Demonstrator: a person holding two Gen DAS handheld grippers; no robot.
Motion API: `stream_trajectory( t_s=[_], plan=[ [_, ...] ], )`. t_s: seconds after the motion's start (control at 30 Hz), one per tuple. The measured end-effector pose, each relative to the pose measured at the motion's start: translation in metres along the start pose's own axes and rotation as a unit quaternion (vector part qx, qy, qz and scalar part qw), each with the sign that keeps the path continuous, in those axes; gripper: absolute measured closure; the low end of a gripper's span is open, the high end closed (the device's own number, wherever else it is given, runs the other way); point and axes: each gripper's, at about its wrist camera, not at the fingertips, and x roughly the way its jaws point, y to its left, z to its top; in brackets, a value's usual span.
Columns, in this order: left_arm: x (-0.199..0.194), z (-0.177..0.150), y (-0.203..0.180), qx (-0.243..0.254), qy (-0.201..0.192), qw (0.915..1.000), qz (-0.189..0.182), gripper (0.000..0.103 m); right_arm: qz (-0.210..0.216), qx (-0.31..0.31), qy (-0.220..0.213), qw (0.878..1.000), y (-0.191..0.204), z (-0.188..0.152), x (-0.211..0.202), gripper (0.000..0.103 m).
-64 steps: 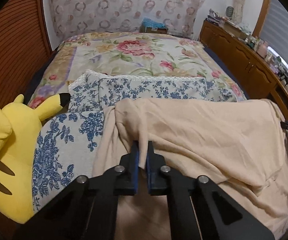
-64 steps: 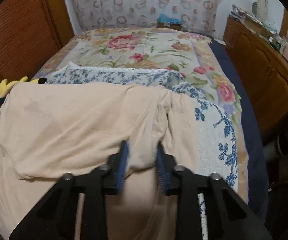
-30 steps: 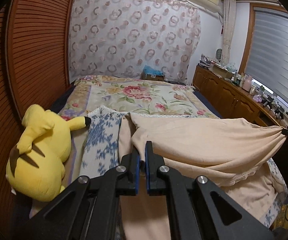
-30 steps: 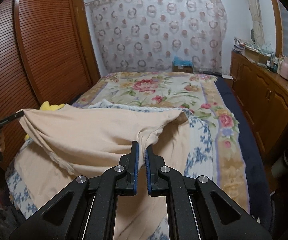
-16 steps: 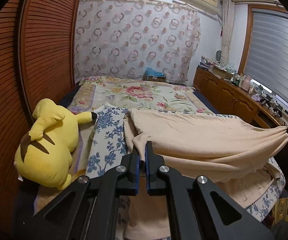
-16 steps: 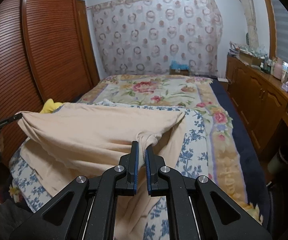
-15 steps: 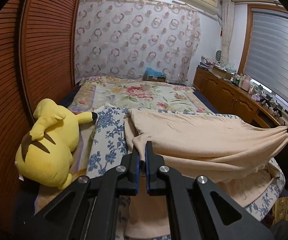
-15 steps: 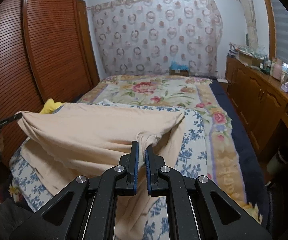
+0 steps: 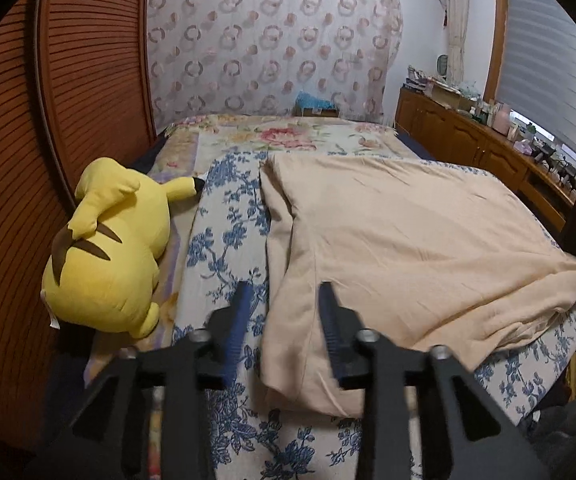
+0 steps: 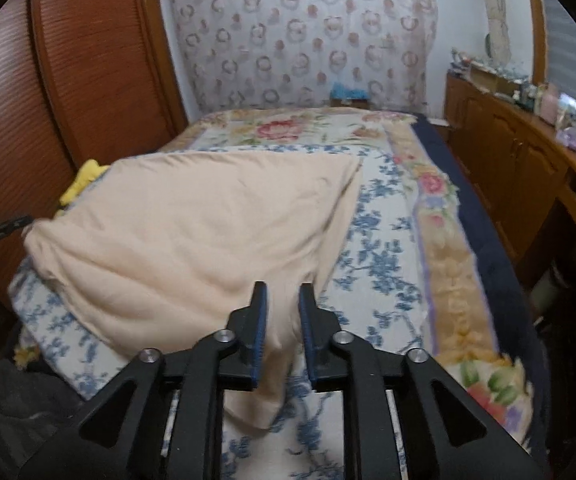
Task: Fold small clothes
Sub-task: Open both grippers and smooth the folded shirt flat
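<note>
A peach-coloured garment (image 9: 400,248) lies folded over on the blue-flowered sheet (image 9: 224,240) of the bed. My left gripper (image 9: 284,292) is open above the garment's near left edge, holding nothing. In the right wrist view the same garment (image 10: 192,232) spreads to the left. My right gripper (image 10: 282,292) is open, with the garment's near right corner lying loose between its jaws. The left gripper shows at the far left edge of the right wrist view (image 10: 4,228).
A yellow plush toy (image 9: 108,252) lies at the left side of the bed by the wooden slatted wardrobe (image 9: 48,120). A wooden sideboard (image 9: 488,152) with many small items runs along the right. A floral bedspread (image 9: 300,136) covers the far bed.
Both grippers have opened and let go of the garment. It has dropped from being held stretched in the air to lying on the bed, folded over.
</note>
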Motion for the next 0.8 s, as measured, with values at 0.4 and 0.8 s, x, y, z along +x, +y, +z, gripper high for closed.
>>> stream_trajectory(
  t_s=[0.4, 0.8],
  plan=[
    [0.022, -0.012, -0.006, 0.003, 0.032, 0.9994, 0.011, 0.064, 0.011, -0.038, -0.003, 0.999, 0.024, 0.008, 0.041, 0.061],
    [0.038, -0.023, -0.007, 0.004, 0.066, 0.9976, 0.021, 0.064, 0.008, -0.051, 0.051, 0.997, 0.034, -0.01, 0.09, 0.061]
  ],
)
